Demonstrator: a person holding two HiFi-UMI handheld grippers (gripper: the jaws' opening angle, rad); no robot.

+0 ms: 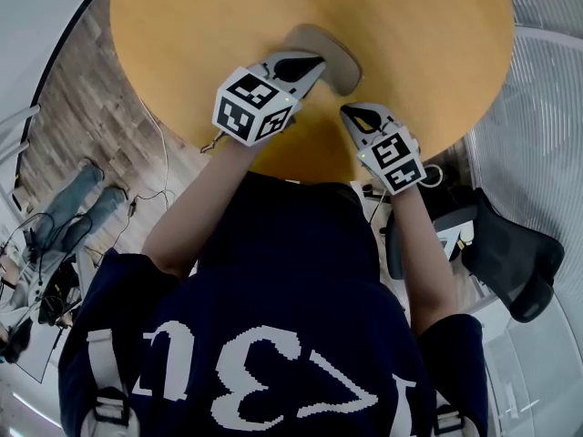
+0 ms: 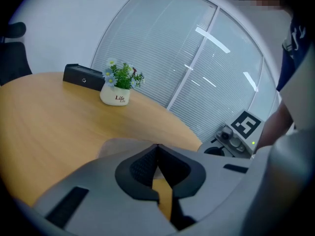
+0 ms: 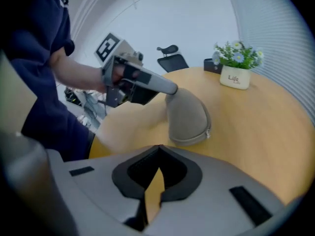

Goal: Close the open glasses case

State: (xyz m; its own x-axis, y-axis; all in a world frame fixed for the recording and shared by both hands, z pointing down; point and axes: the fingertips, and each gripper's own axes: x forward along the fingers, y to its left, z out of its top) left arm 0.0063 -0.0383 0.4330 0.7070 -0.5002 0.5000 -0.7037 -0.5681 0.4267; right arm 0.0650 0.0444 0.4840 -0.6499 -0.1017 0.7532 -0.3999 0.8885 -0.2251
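- While its jaws sit pressed together on nothing, the left claw (image 1: 312, 63) has its tips against the grey glasses case (image 1: 335, 55) just ahead of them;
- the case lies closed on the tabletop (image 1: 182, 25);
- the right claw (image 1: 352, 112), jaws together and empty, hovers apart from the case, which lies ahead of it

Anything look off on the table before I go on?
Nothing stands out. The glasses case lies flat on the table, seemingly shut, and the flower pot stands upright near the black box.
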